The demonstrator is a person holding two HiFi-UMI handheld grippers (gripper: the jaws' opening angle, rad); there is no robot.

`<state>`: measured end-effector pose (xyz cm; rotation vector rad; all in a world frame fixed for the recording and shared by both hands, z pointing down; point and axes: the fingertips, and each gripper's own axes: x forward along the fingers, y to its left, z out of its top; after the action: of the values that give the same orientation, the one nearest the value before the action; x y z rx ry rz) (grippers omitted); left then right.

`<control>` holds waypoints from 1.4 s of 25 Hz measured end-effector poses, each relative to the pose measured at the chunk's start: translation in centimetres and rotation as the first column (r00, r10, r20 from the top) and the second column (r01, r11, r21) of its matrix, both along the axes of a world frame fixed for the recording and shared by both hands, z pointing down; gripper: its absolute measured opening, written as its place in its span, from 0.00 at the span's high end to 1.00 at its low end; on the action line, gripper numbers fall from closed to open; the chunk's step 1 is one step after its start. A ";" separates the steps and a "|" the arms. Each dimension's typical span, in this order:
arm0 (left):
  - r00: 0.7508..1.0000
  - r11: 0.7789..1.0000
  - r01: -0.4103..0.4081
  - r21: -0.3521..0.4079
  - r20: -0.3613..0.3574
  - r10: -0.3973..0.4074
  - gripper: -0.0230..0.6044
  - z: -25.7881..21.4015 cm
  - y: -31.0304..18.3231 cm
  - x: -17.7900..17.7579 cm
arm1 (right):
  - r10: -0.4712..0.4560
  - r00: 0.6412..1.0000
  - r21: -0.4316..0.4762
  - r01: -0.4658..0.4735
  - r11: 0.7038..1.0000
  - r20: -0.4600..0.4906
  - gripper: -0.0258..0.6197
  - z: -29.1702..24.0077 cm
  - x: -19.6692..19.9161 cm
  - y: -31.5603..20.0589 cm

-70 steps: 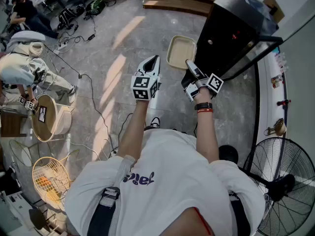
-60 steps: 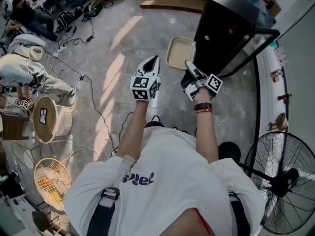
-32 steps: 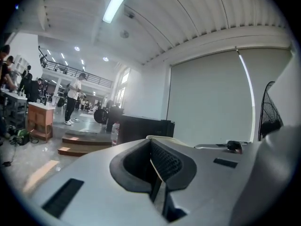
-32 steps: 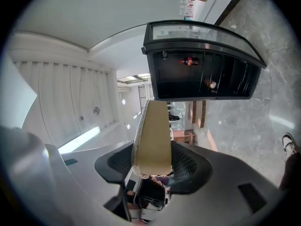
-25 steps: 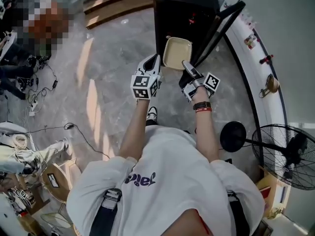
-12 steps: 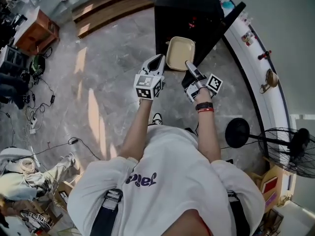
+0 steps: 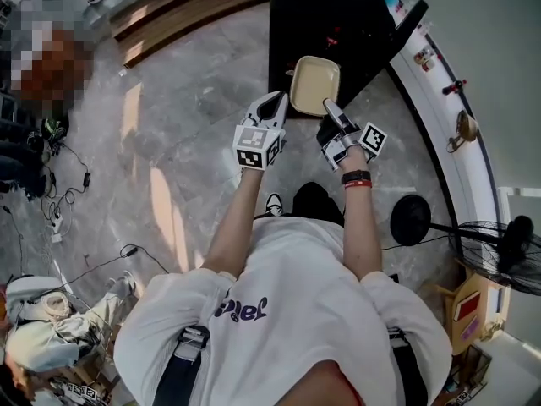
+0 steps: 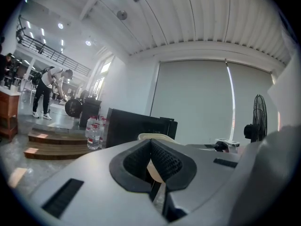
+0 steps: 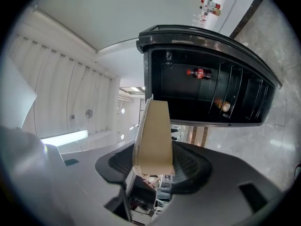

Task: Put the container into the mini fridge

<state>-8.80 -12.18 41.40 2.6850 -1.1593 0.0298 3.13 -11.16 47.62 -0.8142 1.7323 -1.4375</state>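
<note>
A shallow beige container (image 7: 314, 85) hangs in the air in front of the black mini fridge (image 7: 325, 11), whose door (image 7: 407, 34) stands swung out to the right. My right gripper (image 7: 331, 110) is shut on the container's near rim. Its jaws have just closed a little further, with that rim between them. In the right gripper view the container (image 9: 153, 135) stands edge-on between the pads, below the dark fridge interior (image 9: 207, 86). My left gripper (image 7: 275, 104) hovers just left of the container, shut and holding nothing. In the left gripper view its jaws meet, and the container (image 8: 155, 137) shows beyond them.
A cola bottle (image 9: 200, 73) and a can (image 9: 225, 106) sit on the inside of the fridge. A standing fan (image 7: 503, 248) with its round base (image 7: 412, 218) is to the right. Wooden steps (image 7: 169, 11) and water bottles (image 8: 93, 132) lie left of the fridge. Cables (image 7: 59, 210) trail on the floor.
The view has swung round so the fridge lies straight ahead. Both grippers and the container have moved nearer to its open front.
</note>
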 end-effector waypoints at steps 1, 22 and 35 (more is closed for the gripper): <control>1.000 1.000 -0.002 0.001 -0.002 0.002 0.93 0.0 -0.5 0.0 | -0.007 1.000 -0.002 0.007 1.000 -0.011 0.61 0.1 0.1 -0.6; 1.000 0.999 0.013 -0.039 0.023 -0.012 0.93 5.6 -12.5 5.8 | -0.128 0.992 -0.051 0.128 0.990 0.007 0.61 6.3 4.4 -15.1; 0.999 0.998 0.013 -0.067 0.046 -0.010 0.93 10.2 -14.0 6.6 | -0.119 0.993 -0.103 0.121 0.987 0.025 0.61 11.8 6.1 -17.8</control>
<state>-2.23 -26.22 51.55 2.6320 -1.1658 0.1264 9.28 -29.00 59.46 -0.7591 1.7284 -1.6225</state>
